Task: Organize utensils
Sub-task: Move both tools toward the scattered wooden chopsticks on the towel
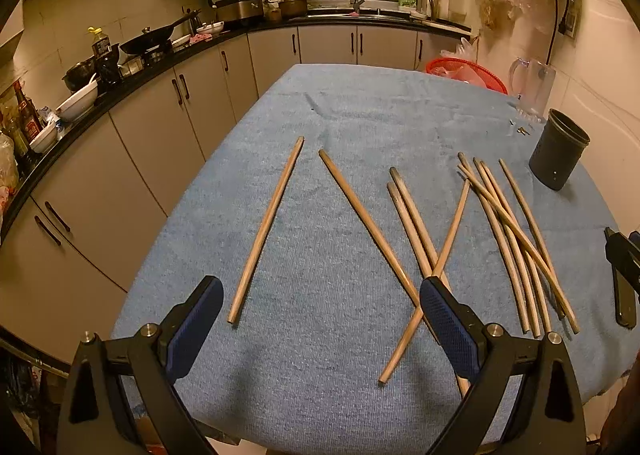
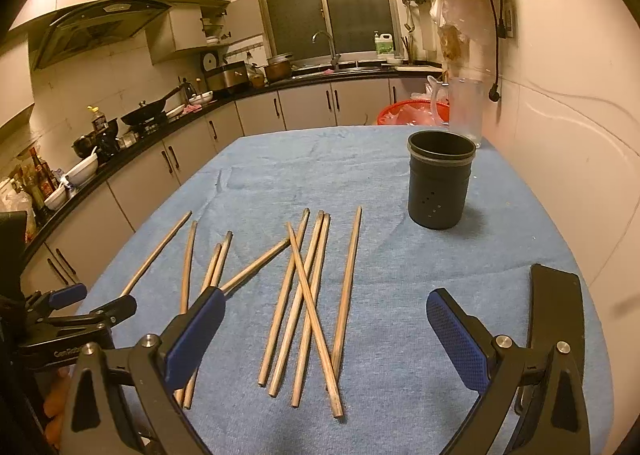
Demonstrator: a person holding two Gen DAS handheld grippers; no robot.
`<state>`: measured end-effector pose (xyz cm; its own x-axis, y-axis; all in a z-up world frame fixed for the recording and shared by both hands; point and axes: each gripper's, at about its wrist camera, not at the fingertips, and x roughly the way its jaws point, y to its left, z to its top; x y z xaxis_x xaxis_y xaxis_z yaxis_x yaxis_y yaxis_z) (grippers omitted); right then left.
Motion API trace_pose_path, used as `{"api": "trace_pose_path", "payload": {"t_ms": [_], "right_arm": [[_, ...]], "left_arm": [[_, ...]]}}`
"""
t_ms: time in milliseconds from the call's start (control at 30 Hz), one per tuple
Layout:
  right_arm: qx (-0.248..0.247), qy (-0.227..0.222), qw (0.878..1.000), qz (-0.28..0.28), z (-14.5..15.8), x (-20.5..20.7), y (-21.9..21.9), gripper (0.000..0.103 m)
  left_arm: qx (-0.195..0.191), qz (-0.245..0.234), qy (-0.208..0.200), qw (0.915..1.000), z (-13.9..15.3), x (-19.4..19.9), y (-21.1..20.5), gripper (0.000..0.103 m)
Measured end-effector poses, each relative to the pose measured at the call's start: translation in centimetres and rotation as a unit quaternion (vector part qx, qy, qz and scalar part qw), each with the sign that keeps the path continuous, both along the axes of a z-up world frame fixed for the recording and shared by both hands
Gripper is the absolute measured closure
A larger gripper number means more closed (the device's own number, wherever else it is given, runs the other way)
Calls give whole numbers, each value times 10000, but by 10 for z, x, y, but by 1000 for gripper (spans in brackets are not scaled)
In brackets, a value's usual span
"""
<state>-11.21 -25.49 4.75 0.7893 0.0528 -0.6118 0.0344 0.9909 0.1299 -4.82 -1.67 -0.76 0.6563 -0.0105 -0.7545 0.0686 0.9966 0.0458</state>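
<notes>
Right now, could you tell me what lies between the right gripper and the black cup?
Only bare blue cloth lies between the right gripper and the cup, as the right wrist view shows; the chopsticks lie left of that stretch.

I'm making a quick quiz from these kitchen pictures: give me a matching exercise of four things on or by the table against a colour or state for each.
Things:
1. holder cup
2. chopsticks
3. basket
4. left gripper

Descriptions:
A. red, beyond the table's far edge
B. open, holding nothing
C. black, upright, empty
D. wooden, lying loose on the blue cloth

Pairs: 1-C, 2-D, 3-A, 4-B
</notes>
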Motion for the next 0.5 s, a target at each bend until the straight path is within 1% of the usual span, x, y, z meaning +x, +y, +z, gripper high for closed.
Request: {"api": "trace_pose_path", "payload": {"t_ms": [200,300,367,433,467,500], "right_arm": [[-36,32,10000,60,2,2,-1,3],[-63,117,9998,117,3,7,-2,8],[-96,187,9996,196,4,11,-3,17],[-91,267,9992,288,6,16,-3,21],[-27,316,9989,348,7,19,-4,28],[31,375,9985,398,7,22,-6,31]], "left_arm": [[-16,-112,-7,9999,0,-3,-1,5],[3,-164,-12,9999,-1,-5,-1,5],[7,-198,110,9997,-4,-4,-1,5],[-9,-258,239,9994,-8,-3,-1,5],[-74,-326,267,9991,-9,-3,-1,5],[-146,-405,266,9987,-8,-3,-1,5]]}}
